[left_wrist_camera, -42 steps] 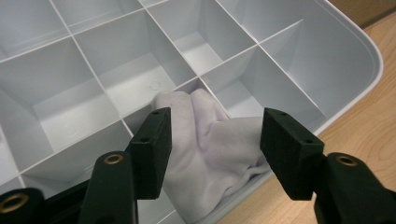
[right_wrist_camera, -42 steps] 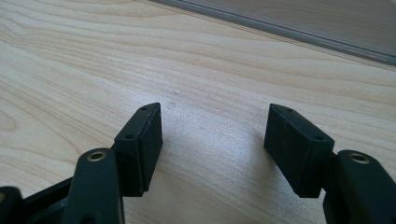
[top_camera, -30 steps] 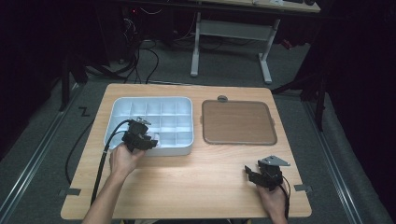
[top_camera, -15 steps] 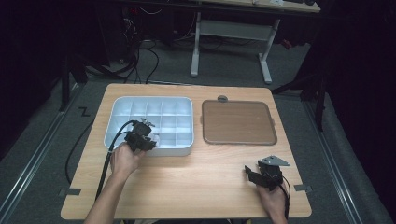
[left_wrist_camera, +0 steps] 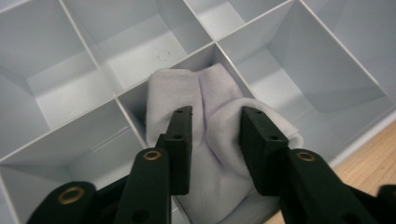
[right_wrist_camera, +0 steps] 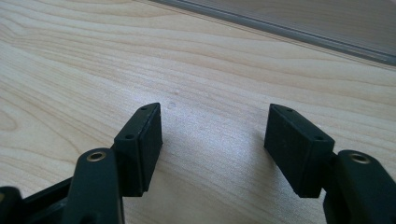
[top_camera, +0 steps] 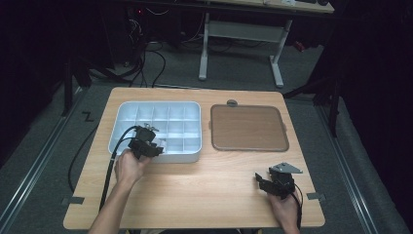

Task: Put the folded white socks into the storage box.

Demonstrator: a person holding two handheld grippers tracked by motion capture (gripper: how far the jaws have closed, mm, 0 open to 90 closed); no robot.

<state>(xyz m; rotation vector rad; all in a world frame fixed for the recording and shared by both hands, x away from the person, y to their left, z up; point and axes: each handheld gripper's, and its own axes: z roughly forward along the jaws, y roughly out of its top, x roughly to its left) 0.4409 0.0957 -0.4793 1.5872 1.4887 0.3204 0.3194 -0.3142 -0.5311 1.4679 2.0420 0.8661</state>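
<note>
L gripper (left_wrist_camera: pixel 212 135) has just been opening, jaws narrow around a white cloth (left_wrist_camera: pixel 205 116) stuffed in a front compartment of the divided tray (top_camera: pixel 122 122), prob. to seat it. R gripper (right_wrist_camera: pixel 215 140) idle, wide, empty over counter (right_wrist_camera: pixel 210 60).

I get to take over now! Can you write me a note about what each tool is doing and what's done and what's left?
Left tool: over the white divided box, jaws astride a pale folded cloth stuffed in a compartment by the box's near edge. The jaws have just been opening; whether the pads press the cloth is hard to tell.
Right tool: open, nothing between its jaws, low over the bare table.
Brown tray: beside the box.
Done: cloth in a compartment.
Left: probably let go and lift the left tool away.
</note>
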